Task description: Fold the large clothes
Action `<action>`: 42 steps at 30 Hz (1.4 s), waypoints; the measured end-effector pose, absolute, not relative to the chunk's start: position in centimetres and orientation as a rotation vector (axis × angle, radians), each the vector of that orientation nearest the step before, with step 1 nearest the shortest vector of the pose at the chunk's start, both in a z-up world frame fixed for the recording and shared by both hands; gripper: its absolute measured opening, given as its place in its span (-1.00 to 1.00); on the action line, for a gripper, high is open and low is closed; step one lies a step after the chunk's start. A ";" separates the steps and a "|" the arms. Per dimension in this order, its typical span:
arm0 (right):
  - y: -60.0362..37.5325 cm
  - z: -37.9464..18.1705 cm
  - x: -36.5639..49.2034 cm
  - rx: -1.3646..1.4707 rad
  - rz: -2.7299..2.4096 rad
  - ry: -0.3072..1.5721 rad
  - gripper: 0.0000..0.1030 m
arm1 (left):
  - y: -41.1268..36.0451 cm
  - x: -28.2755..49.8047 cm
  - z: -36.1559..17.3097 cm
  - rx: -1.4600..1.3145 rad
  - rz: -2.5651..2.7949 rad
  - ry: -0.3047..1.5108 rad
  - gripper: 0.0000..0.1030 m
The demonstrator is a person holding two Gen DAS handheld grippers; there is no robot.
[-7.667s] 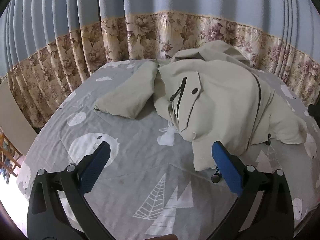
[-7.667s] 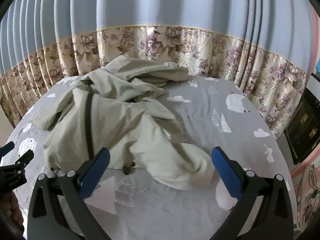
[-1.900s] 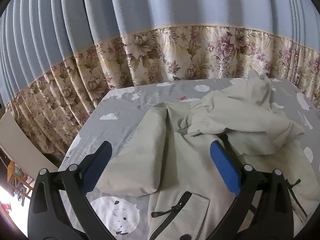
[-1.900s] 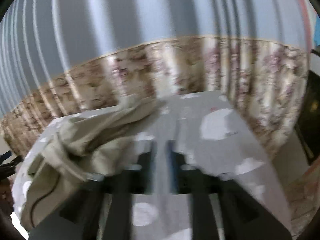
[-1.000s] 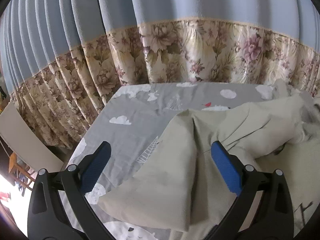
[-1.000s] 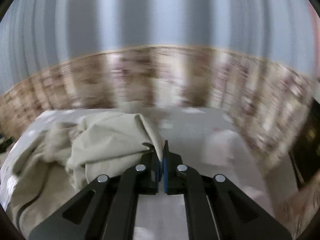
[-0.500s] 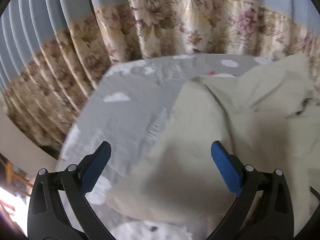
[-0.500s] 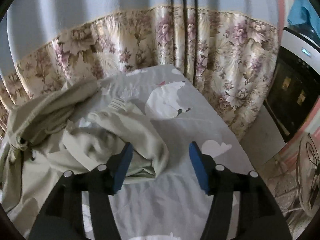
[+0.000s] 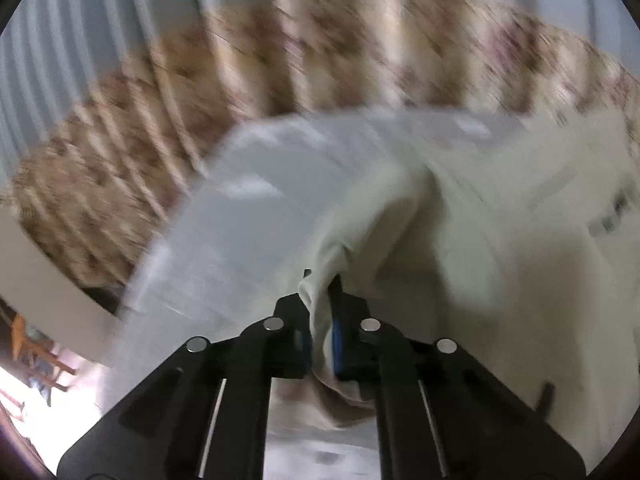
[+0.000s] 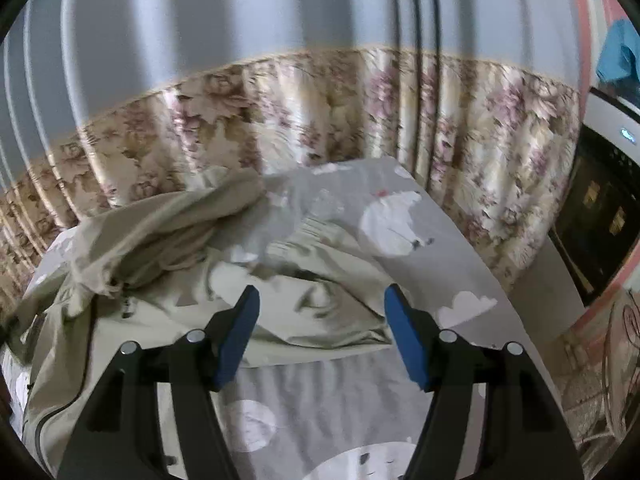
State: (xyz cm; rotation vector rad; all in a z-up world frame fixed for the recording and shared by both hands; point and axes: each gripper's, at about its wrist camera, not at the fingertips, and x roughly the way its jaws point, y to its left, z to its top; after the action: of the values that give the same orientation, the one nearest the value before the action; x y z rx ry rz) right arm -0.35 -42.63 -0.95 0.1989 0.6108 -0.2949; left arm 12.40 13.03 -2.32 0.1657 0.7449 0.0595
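Observation:
A large pale beige jacket [image 10: 132, 280] with black zippers lies crumpled on a bed with a grey printed sheet [image 10: 320, 392]. My left gripper [image 9: 322, 304] is shut on the end of the jacket's left sleeve [image 9: 360, 232], which rises in a fold from its jaws; this view is blurred by motion. My right gripper [image 10: 322, 336] is open and empty, hovering just above the jacket's right sleeve [image 10: 320, 304], which lies spread on the sheet between its blue pads [image 10: 236, 336].
Blue curtains with a floral lower band [image 10: 320, 120] hang close behind the bed. The bed's right edge [image 10: 500, 300] drops off near a dark cabinet [image 10: 592, 216]. The bed's left edge [image 9: 152, 264] is near a pale board.
My left gripper has closed on the left sleeve's end and is moving fast. My right gripper let go of the right sleeve a second ago and has opened wider above it.

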 end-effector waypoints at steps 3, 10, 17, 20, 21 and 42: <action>-41.9 -0.4 -0.3 0.182 -0.276 0.596 0.29 | 16.7 12.1 2.4 0.190 0.191 0.643 -0.91; -39.9 -1.0 1.6 0.174 -0.206 0.614 0.29 | 25.2 12.9 4.1 0.127 0.420 0.649 -0.79; -37.8 -1.9 4.8 0.116 -0.130 0.650 0.29 | 25.7 13.2 -0.5 0.203 0.535 0.737 0.44; -37.2 -2.4 6.8 0.094 -0.104 0.671 0.31 | 23.8 12.8 1.2 0.210 0.509 0.684 0.64; -37.0 -2.6 7.5 0.086 -0.096 0.679 0.31 | 22.4 13.1 2.1 0.220 0.477 0.661 0.75; -31.3 -9.6 22.5 0.017 0.105 0.948 -0.89 | 3.0 30.6 -7.6 0.389 -0.011 0.932 -0.81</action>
State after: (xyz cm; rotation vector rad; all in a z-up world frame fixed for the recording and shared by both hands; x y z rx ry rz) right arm 22.46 -31.26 -9.56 0.0165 0.9483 0.1049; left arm 30.56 2.95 -7.63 0.3893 0.9320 -0.0109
